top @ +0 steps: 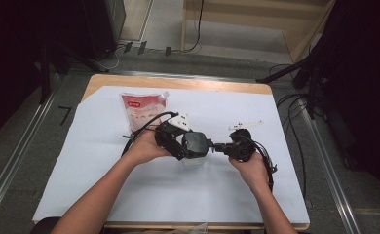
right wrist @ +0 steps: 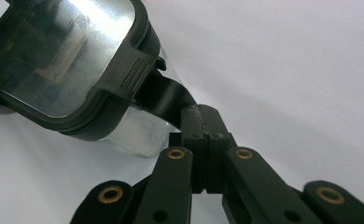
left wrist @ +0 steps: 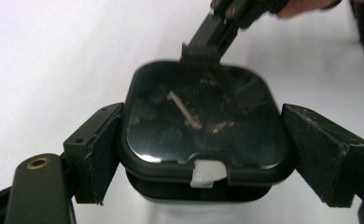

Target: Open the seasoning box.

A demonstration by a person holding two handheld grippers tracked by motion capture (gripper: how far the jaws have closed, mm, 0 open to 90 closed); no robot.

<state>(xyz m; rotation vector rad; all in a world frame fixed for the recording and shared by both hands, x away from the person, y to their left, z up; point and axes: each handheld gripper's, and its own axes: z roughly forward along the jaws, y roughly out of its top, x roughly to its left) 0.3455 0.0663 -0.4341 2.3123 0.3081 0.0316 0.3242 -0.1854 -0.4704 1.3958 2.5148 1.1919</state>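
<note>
Clear container with a black lid, held between two grippers

The container (top: 195, 146) sits mid-surface (top: 129, 195), squarish, rounded corners, glossy lid (left wrist: 203, 121). The left hand-held gripper (left wrist: 201, 154) clamps its sides; the right hand-held gripper (right wrist: 203, 122), jaws together, pinches the lid's black latch flap (right wrist: 164, 95).

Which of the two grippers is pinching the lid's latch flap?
The right gripper: its jaws are shut on the black flap at the container's edge. The left gripper brackets the container's sides instead.

One clear square plastic container with a black lid (top: 195, 145) stands on the table. One red-and-white printed pouch (top: 142, 109) lies nearby. Two black handheld grippers: left (top: 178, 141), right (top: 217, 146).
</note>
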